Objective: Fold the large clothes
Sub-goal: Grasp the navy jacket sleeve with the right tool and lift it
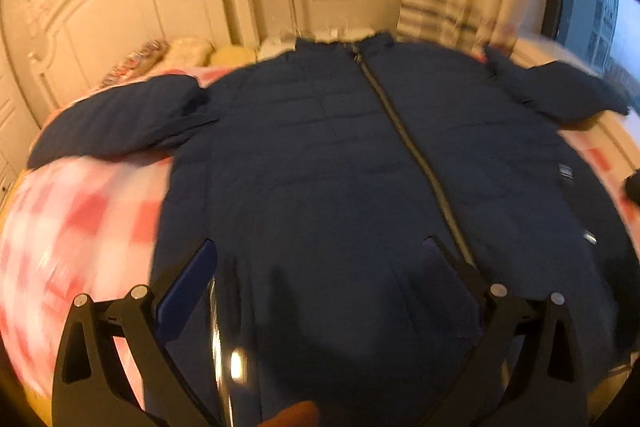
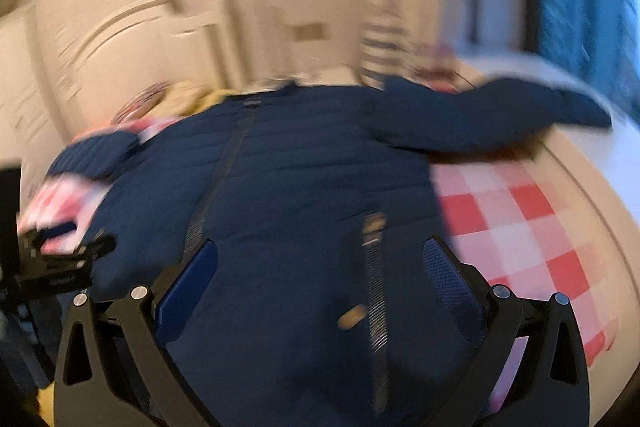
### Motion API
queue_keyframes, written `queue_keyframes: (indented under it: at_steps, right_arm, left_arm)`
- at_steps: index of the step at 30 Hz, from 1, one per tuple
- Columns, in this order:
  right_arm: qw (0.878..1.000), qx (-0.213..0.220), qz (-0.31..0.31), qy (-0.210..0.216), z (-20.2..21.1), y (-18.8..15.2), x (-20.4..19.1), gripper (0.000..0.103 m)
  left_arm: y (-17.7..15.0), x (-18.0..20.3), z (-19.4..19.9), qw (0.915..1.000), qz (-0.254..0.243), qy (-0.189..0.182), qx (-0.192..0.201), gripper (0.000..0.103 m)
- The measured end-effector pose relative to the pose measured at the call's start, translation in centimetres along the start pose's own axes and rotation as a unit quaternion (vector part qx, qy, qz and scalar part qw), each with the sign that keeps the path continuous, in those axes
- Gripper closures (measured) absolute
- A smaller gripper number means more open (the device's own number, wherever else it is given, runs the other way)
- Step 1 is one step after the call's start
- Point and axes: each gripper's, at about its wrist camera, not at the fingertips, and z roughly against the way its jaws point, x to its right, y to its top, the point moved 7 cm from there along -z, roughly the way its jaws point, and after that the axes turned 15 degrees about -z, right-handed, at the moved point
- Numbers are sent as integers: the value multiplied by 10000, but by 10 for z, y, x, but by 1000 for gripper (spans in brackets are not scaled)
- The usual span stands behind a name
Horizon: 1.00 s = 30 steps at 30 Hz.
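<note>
A bed (image 1: 80,211) covered in a pink-and-white checked sheet is shown, with a white headboard (image 1: 120,7) at the far end. A navy padded jacket (image 1: 320,155) is spread flat upon it, front up, zip (image 1: 404,131) closed, collar towards the headboard and hem nearest the claws; its long axis is thus directed away from both. The sleeves are extended sideways: the left sleeve (image 1: 116,119) and the right sleeve (image 2: 500,115). The left claw (image 1: 320,263) is held released above the hem left of the zip; the right claw (image 2: 320,263), likewise released and empty, is held above the hem's right part. Each sleeve is judged nearer its own-side claw.
</note>
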Motion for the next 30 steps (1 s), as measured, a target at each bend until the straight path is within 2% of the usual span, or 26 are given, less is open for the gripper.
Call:
queue_keyframes:
  at_steps: [3, 5, 9, 11, 14, 16, 18, 20, 21, 22, 24, 25, 28, 30]
  right_arm:
    - [9967, -23, -746, -319, -40, 40, 51, 5]
    - [9904, -34, -1303, -456, -66, 68, 88, 5]
    - [9759, 9, -2074, -672, -102, 106, 141, 4]
    - [9699, 51, -2301, -799, -117, 125, 160, 4]
    - [9630, 42, -2539, -903, -139, 149, 184, 5]
    - [9571, -11, -2654, -1167, -153, 158, 200, 10]
    - [9567, -74, -2661, -1180, -161, 161, 206, 44]
    - [9623, 52, -2503, -1060, -160, 165, 200, 63]
    - [9655, 213, -2368, -1065, -156, 168, 194, 68]
    - [9716, 488, -2049, -1080, -146, 175, 180, 69]
    - [9820, 733, -1450, -960, -137, 184, 141, 70]
    - [9853, 752, -1259, -875, -135, 185, 127, 70]
    - [9967, 604, -335, -416, -137, 179, 48, 70]
    - [9990, 419, 92, -120, -144, 168, 4, 70]
  left_arm:
    - [25, -23, -54, 9997, 80, 144, -198, 2]
    - [35, -42, -86, 9986, 356, 168, -361, 2]
    - [40, -66, -129, 9947, 868, -190, -511, 2]
    - [41, -69, -132, 9947, 914, -172, -431, 2]
    - [40, -66, -135, 9958, 736, 7, -541, 2]
    - [40, -67, -137, 9954, 776, -24, -561, 2]
    - [39, -66, -136, 9953, 778, -46, -583, 2]
    - [39, -65, -135, 9952, 773, -67, -596, 2]
    - [38, -65, -135, 9952, 774, -73, -594, 2]
    - [37, -65, -134, 9953, 768, -70, -589, 2]
    - [38, -65, -134, 9953, 783, -84, -565, 2]
    - [37, -65, -134, 9953, 789, -89, -552, 2]
    - [37, -64, -133, 9953, 813, -111, -524, 2]
    - [36, -65, -132, 9952, 834, -135, -498, 2]
